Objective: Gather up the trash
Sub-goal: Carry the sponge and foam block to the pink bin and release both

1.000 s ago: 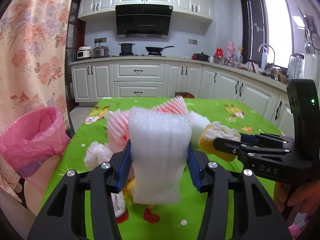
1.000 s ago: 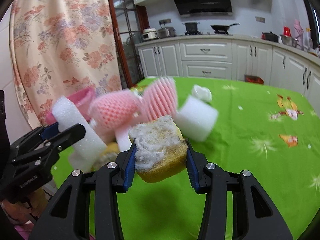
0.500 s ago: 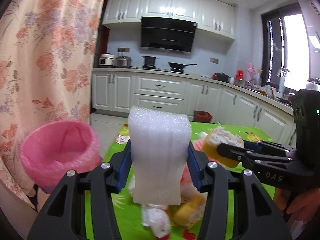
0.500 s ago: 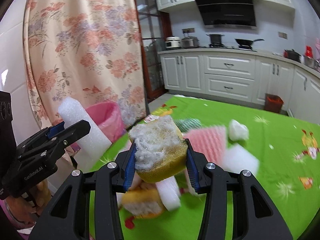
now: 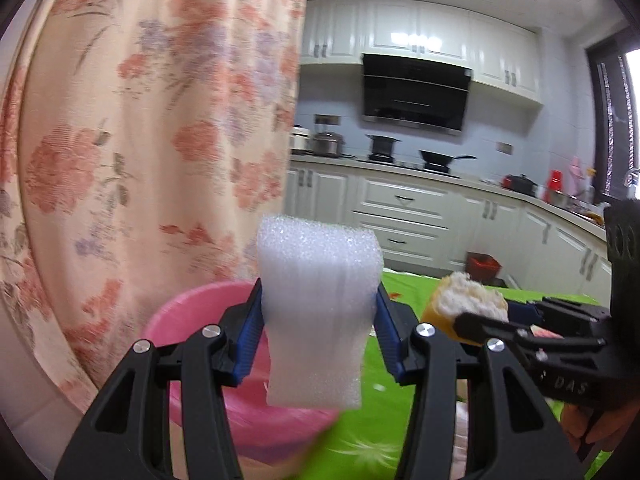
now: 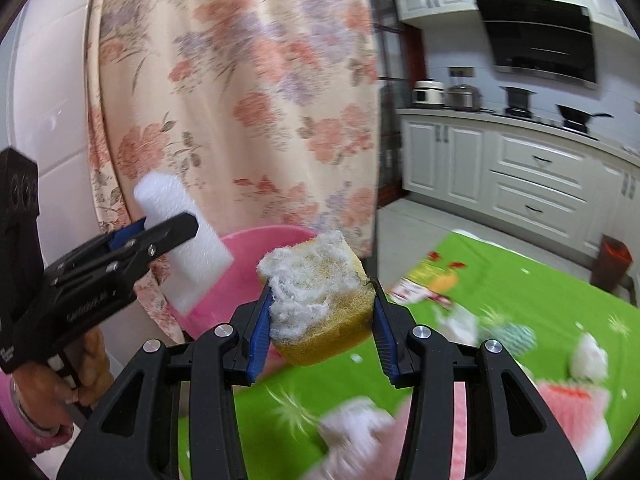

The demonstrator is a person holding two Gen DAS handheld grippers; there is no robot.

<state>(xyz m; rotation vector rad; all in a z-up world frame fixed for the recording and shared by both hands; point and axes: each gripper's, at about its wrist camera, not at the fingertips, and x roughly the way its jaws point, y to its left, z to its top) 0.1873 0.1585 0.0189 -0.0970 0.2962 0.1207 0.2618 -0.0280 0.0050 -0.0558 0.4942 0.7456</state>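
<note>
My left gripper (image 5: 318, 332) is shut on a white foam block (image 5: 318, 308) and holds it upright over the near rim of the pink-lined trash bin (image 5: 192, 320). My right gripper (image 6: 320, 316) is shut on a yellow sponge (image 6: 324, 320) with white fluff on top, held just right of the bin (image 6: 260, 248). The foam block (image 6: 188, 248) in the left gripper also shows in the right wrist view, in front of the bin. The sponge (image 5: 468, 312) in the right gripper shows at the right of the left wrist view.
A green tablecloth (image 6: 520, 300) carries several loose scraps: white foam bits (image 6: 588, 356), a pink foam net (image 6: 568, 404), a green-striped piece (image 6: 516, 336). A floral curtain (image 5: 140, 160) hangs right behind the bin. Kitchen cabinets (image 5: 420, 208) stand at the back.
Both grippers have swung left from over the table's scraps toward the pink bin, each keeping its load. The bin now sits directly under and behind the left gripper.
</note>
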